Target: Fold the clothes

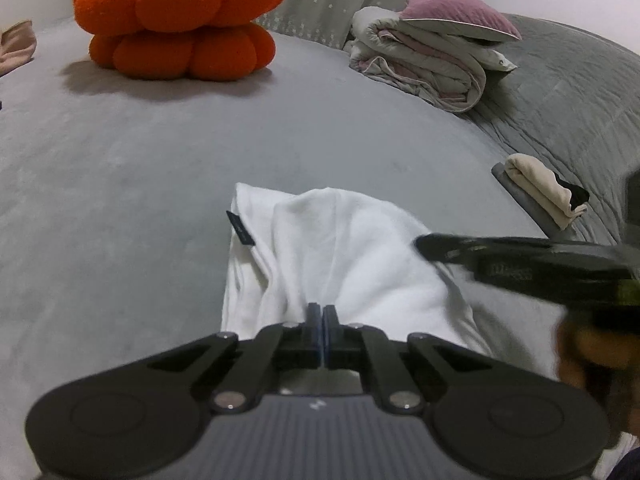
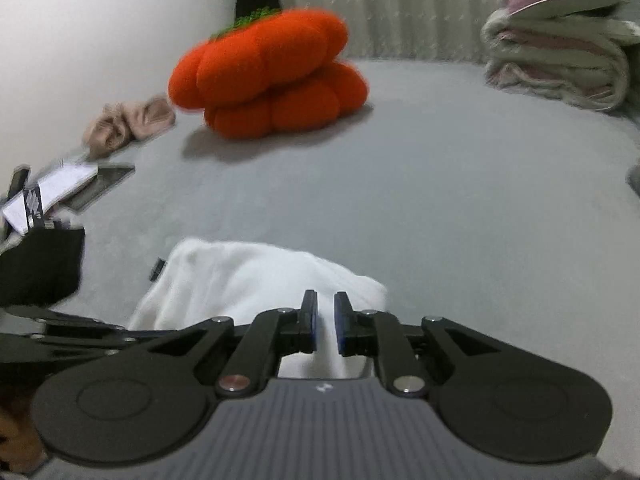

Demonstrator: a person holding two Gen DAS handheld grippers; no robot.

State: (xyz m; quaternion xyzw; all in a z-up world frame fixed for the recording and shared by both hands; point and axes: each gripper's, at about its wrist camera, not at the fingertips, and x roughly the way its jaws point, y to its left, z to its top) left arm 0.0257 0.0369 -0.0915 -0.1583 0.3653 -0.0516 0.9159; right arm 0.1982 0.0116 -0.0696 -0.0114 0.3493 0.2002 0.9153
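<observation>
A white garment (image 1: 340, 248) lies bunched on the grey bed (image 1: 120, 168), with a small dark tag (image 1: 240, 229) at its far left edge. My left gripper (image 1: 322, 312) is shut at the garment's near edge, and the cloth's folds run up into its pads. My right gripper (image 1: 422, 245) reaches in from the right over the garment's right side. In the right wrist view the right gripper (image 2: 326, 314) is open by a narrow gap above the white garment (image 2: 240, 276), and its pads press on nothing.
An orange pumpkin cushion (image 1: 180, 20) sits at the back left. A folded quilt with a pink pillow (image 1: 432, 60) is at the back right. Folded beige clothes (image 1: 540, 188) rest on a grey board to the right. Papers and a tablet (image 2: 80, 184) lie at the left, near a crumpled beige cloth (image 2: 128, 124).
</observation>
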